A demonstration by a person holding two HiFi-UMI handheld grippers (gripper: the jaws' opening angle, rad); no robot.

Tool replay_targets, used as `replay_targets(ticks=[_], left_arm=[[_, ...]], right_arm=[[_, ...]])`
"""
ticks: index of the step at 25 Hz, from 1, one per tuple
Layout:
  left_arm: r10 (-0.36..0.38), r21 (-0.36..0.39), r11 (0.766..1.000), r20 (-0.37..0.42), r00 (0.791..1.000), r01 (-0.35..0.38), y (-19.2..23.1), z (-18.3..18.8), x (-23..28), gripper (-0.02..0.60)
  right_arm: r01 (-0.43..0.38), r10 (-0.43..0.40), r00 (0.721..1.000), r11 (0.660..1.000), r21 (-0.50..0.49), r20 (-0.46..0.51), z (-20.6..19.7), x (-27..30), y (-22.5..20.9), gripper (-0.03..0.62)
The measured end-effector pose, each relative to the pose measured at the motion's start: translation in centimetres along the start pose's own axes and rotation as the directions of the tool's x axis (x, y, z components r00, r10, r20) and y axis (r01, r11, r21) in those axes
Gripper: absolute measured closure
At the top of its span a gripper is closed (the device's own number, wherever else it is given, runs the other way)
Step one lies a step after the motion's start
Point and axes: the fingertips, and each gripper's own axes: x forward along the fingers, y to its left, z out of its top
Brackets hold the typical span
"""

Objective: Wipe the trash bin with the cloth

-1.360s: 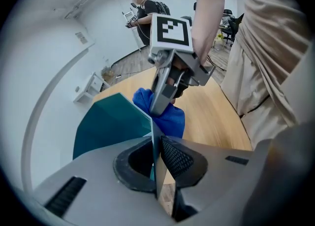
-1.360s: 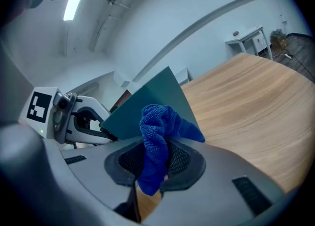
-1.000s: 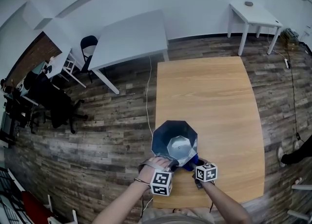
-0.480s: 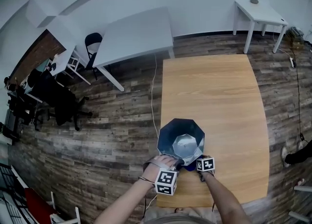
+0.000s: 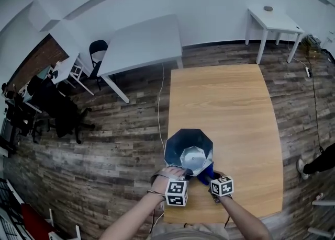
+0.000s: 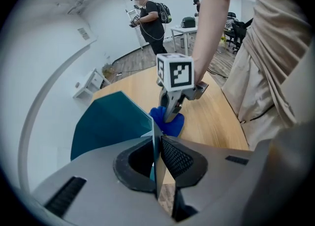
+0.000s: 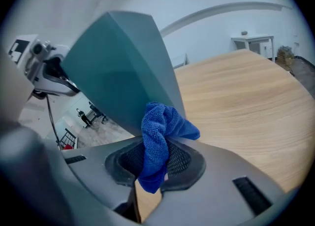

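Observation:
A teal, many-sided trash bin stands open-topped on the wooden table, close to its near left corner. My left gripper is shut on the bin's thin near rim, one pad inside and one outside. My right gripper is shut on a bunched blue cloth and holds it against the bin's outer wall, low on the right side. From the left gripper view the cloth shows under the right gripper, touching the bin.
The table stretches bare beyond and right of the bin. White tables, dark chairs and a cable lie on the wood floor to the left and back. A person stands far off.
The right gripper with the cloth slid a short way up along the bin's side and back down. The left gripper kept its hold on the rim.

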Motion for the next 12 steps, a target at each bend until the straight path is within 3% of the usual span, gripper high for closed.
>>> replay_targets(ticks=[6,12], left_arm=[[0.009,-0.1,0.995,-0.033,0.999,-0.012,0.7,0.9,0.4,0.54],[0.001,-0.176,0.984,-0.049,0.999,-0.01,0.9,2.4,0.8,0.541]], right_arm=[[-0.081,0.081,0.985,0.997,-0.001,0.153,4.1,-6.9,4.1,0.514],[-0.152,0.157,0.957,0.988,-0.041,0.242,7.4,-10.9,7.9,0.514]])
